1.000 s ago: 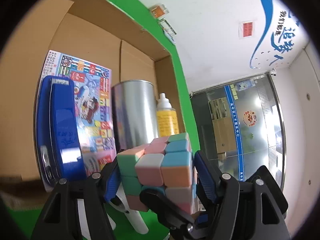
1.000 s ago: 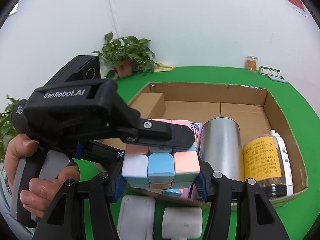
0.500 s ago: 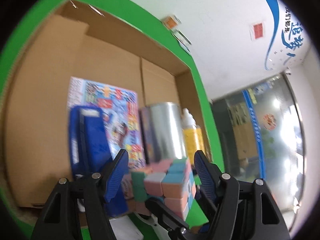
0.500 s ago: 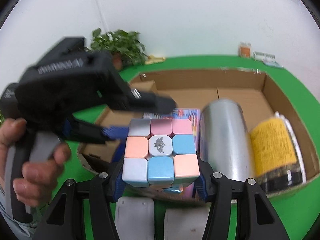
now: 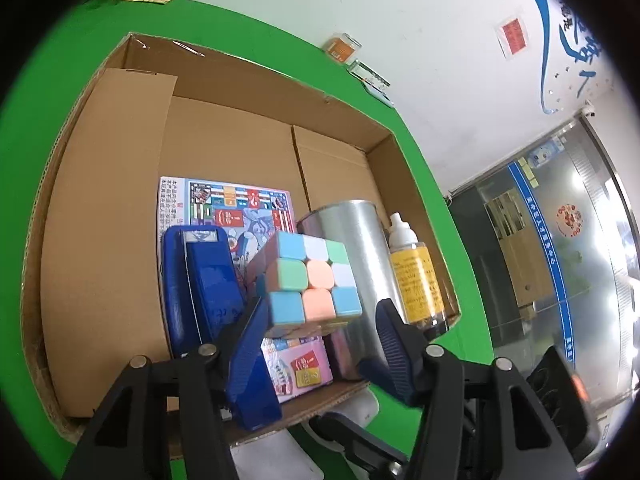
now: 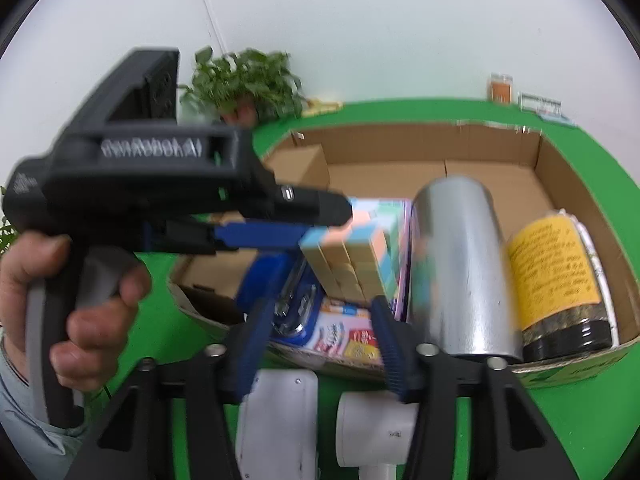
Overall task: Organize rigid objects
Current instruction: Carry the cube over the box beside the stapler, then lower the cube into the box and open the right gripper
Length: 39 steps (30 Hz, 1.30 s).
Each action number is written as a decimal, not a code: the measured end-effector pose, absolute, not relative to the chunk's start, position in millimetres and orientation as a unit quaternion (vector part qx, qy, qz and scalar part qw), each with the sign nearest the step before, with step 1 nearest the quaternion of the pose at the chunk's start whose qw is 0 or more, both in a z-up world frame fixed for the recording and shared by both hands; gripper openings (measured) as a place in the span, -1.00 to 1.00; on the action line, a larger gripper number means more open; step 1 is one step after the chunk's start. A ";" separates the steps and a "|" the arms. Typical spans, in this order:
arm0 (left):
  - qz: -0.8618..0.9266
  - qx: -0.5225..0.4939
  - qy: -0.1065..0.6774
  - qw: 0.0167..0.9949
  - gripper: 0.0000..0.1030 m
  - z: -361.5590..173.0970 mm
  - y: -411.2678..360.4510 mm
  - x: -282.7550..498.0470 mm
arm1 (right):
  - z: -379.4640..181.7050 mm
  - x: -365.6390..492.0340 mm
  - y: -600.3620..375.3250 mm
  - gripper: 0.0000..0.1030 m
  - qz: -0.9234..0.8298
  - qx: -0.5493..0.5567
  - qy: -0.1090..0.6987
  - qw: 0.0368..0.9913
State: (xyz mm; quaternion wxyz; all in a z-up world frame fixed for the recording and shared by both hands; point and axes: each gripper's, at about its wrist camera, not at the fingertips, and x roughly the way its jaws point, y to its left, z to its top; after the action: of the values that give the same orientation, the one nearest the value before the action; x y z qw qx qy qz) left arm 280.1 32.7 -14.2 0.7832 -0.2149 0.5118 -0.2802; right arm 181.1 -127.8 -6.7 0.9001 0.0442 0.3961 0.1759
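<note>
Resting tilted inside the cardboard box, the pastel cube leans between the blue stapler and silver can. Both the left gripper and right gripper are closing, their pads clear of the cube, which neither holds

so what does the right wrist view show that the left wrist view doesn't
Only the right wrist view: a hand wrapped round a grey handle at the left edge.

Only the left wrist view: the glass door, the blue wall lettering and a red sign.

Both: the cardboard box on the green surface. It holds the pastel cube, silver can, yellow-labelled bottle, blue stapler and printed card.
</note>
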 end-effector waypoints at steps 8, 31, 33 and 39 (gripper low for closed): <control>-0.271 -0.202 0.509 0.792 0.06 -0.5 22.4 311.8 | 11.8 174.8 -146.1 -0.16 0.174 0.049 0.361 0.915; -0.252 -0.130 0.585 0.760 -0.37 -28.5 -5.9 309.6 | 0.7 185.1 -148.2 -0.95 0.181 0.040 0.392 0.901; -0.240 -0.120 0.582 0.767 -0.42 -28.3 -7.2 310.9 | 0.5 185.6 -149.4 -0.95 0.180 0.040 0.393 0.901; -0.232 -0.128 0.541 0.798 -0.42 -12.5 4.8 314.1 | 0.7 197.7 -150.5 -0.95 0.175 0.042 0.393 0.902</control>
State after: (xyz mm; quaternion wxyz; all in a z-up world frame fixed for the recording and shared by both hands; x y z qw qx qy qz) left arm 314.1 4.8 -12.5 0.7980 -0.1277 0.5414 -0.2320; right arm 197.7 -150.5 0.7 0.9020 0.0418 0.3925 0.1749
